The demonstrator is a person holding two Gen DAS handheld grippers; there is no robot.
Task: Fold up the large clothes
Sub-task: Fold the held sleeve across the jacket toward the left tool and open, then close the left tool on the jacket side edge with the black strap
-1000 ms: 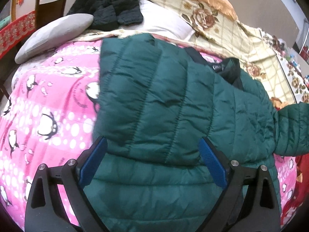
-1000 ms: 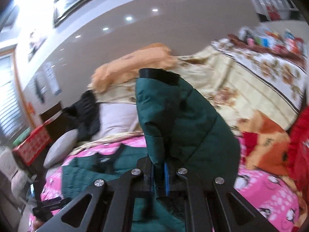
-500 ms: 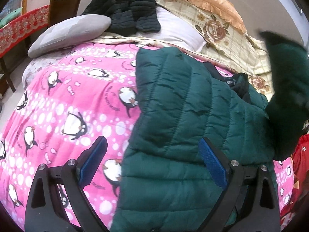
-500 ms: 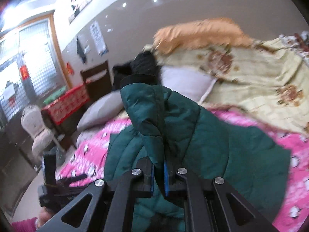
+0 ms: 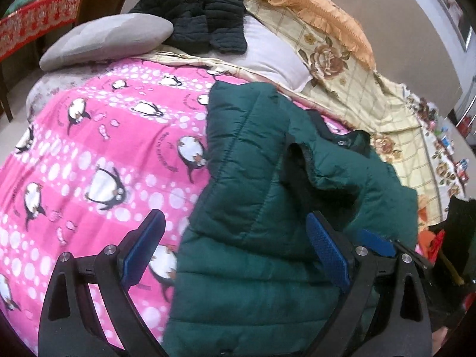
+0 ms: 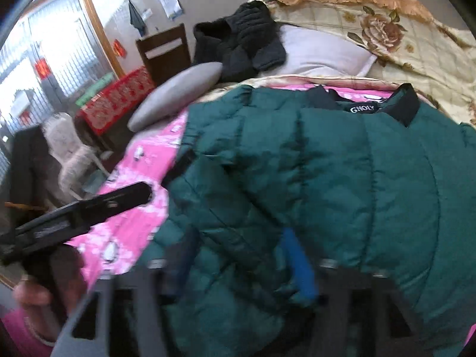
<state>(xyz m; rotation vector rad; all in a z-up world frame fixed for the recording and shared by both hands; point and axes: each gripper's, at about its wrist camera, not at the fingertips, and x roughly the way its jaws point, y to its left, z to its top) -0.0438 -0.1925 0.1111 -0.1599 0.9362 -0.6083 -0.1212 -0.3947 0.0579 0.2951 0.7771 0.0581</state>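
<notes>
in the left wrist view, one green quilted jacket [image 5: 253,208] lies on the pink penguin blanket [image 5: 98,160] that covers the bed, toward the blanket's right side, with one sleeve [image 5: 336,169] folded across its chest, the sleeve's dark cuff opening facing the camera. the left gripper [image 5: 235,247] hovers over the jacket's lower part with its two blue-padded fingers [image 5: 327,255] spread wide and nothing between them; one finger is over the blanket, the other over the jacket. a second blue pad, part of the right gripper [image 5: 374,242], shows just beyond the right finger, against the jacket. at the head end of the bed there are one grey pillow [image 5: 107,41], one black quilted garment [image 5: 205,15], one white pillow [image 5: 267,50], one orange frilled pillow [image 5: 321,17] and one floral quilt [image 5: 357,95] along the bed's right side. in the right wrist view, which is blurred, the same single jacket fills the frame, its black collar [image 6: 407,104] and one label [image 6: 361,108] at the far end. the right gripper's two fingers stand apart with a fold of the sleeve lying between them, so they appear parted, not clamped; whether they touch the cloth cannot be told. the left gripper [image 6: 89,208] appears at the bed's left edge, held in one hand [image 6: 50,285]. one wooden chair [image 6: 163,50] stands beyond the bed.
</notes>
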